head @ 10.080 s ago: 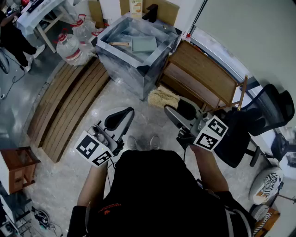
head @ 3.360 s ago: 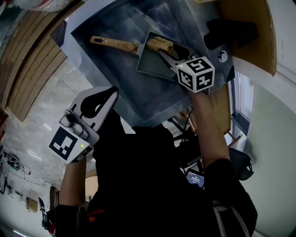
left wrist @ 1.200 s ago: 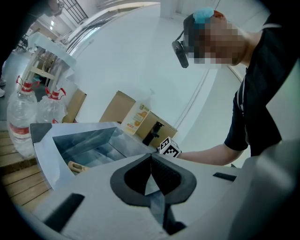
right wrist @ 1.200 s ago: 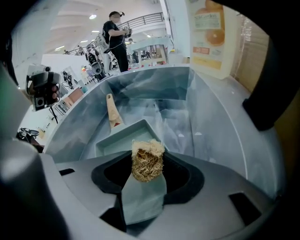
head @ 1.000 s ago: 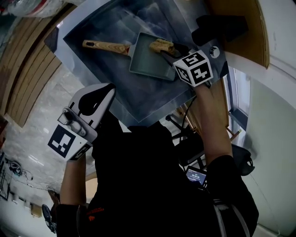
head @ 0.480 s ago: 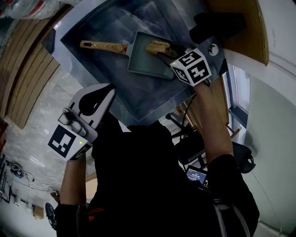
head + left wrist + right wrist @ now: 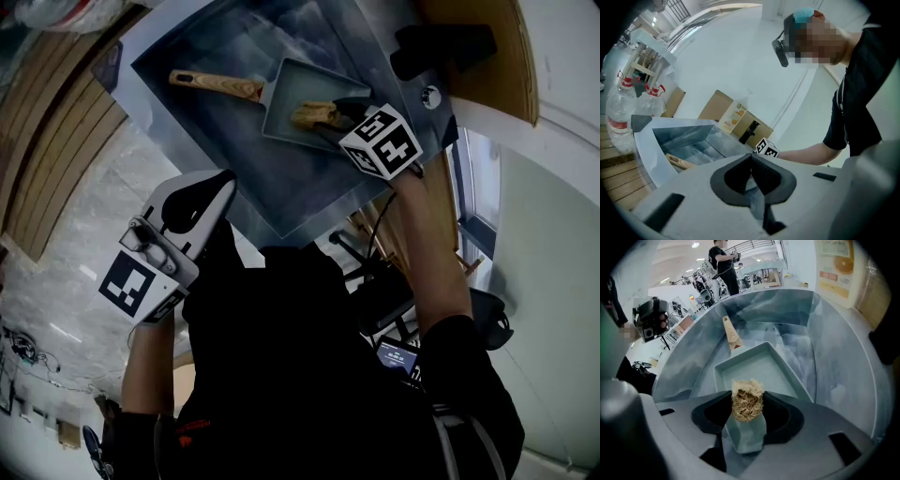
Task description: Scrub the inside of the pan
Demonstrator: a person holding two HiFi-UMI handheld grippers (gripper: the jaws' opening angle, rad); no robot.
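**One pan, one scrubber, two grippers: the right one at work in the sink**

Head view: the right gripper reaches into the single stainless-steel sink. At its tips is one tan, fibrous scrub pad, which lies over the floor of the one rectangular grey-green metal pan. The pan's light wooden handle points away from that gripper, on the pan's far side. The left gripper hangs outside the sink near its front corner, well apart from the pan.

Left gripper view: the left gripper has its jaws pressed together with nothing between them. Beyond them lie the sink and the wooden handle. Two clear plastic bottles stand off to its left.

Right gripper view: the right gripper is clamped on the scrub pad, which stands up between the jaws. The pan lies directly ahead, its near edge under the tips, handle farthest off. The sink's walls rise all around.
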